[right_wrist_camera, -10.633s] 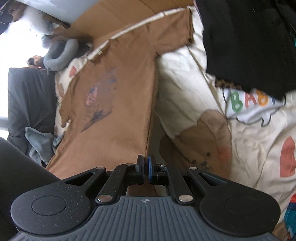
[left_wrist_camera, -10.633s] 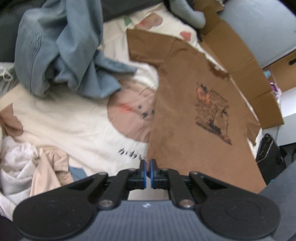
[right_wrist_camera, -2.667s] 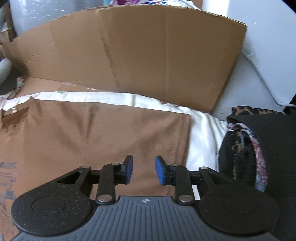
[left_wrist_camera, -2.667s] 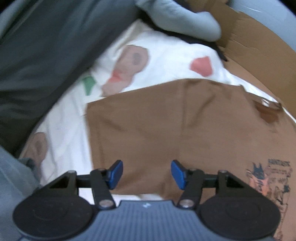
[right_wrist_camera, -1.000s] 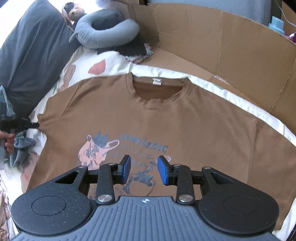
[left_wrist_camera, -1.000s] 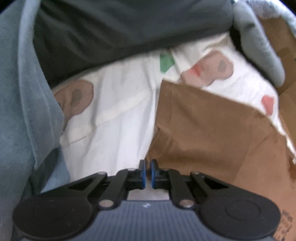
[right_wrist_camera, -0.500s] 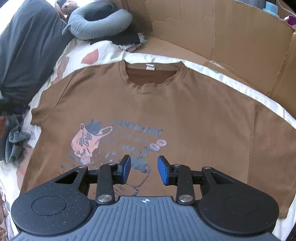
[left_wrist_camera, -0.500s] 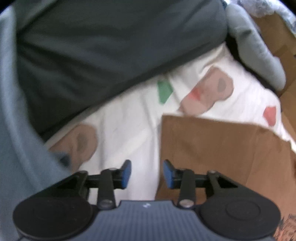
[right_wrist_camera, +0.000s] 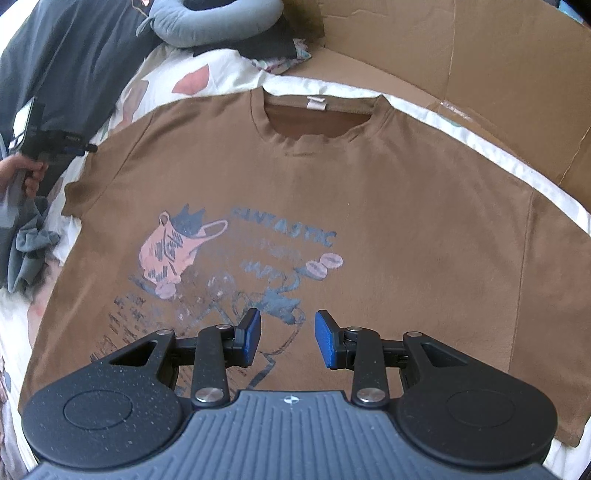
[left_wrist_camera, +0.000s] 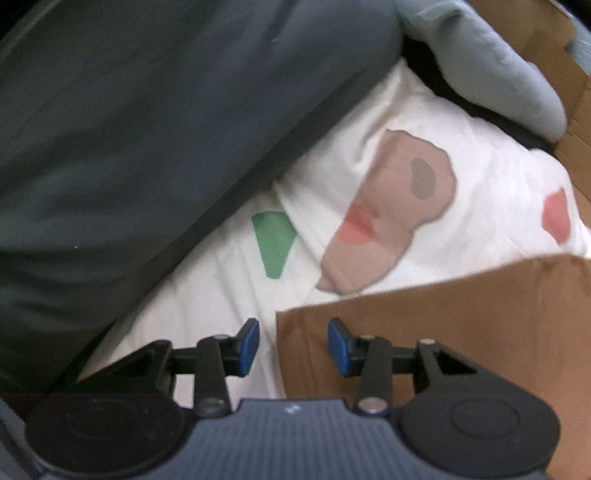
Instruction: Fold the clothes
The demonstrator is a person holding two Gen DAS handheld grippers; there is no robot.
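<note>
A brown T-shirt [right_wrist_camera: 369,192] with a pink and blue print lies flat, front up, on the white printed sheet [left_wrist_camera: 221,295]. In the right wrist view my right gripper [right_wrist_camera: 287,338] hovers open over the print's lower part, nothing between its blue pads. My left gripper [left_wrist_camera: 293,347] is open above the corner of the shirt's sleeve [left_wrist_camera: 461,314]; the sleeve's edge runs between the pads, which do not press on it. The right wrist view also shows the left gripper [right_wrist_camera: 70,146] at the far left sleeve, held by a hand [right_wrist_camera: 26,177].
A dark grey pillow [left_wrist_camera: 147,129] lies left of the sleeve. A grey neck pillow [right_wrist_camera: 218,22] sits beyond the collar. Cardboard [right_wrist_camera: 480,74] walls the far and right sides. Grey-blue clothes [right_wrist_camera: 26,251] are heaped at the left edge.
My left gripper, shut at the sleeve's edge a second ago, has opened and shifted along the sleeve, which now lies flat. The right gripper has sunk a little toward the shirt.
</note>
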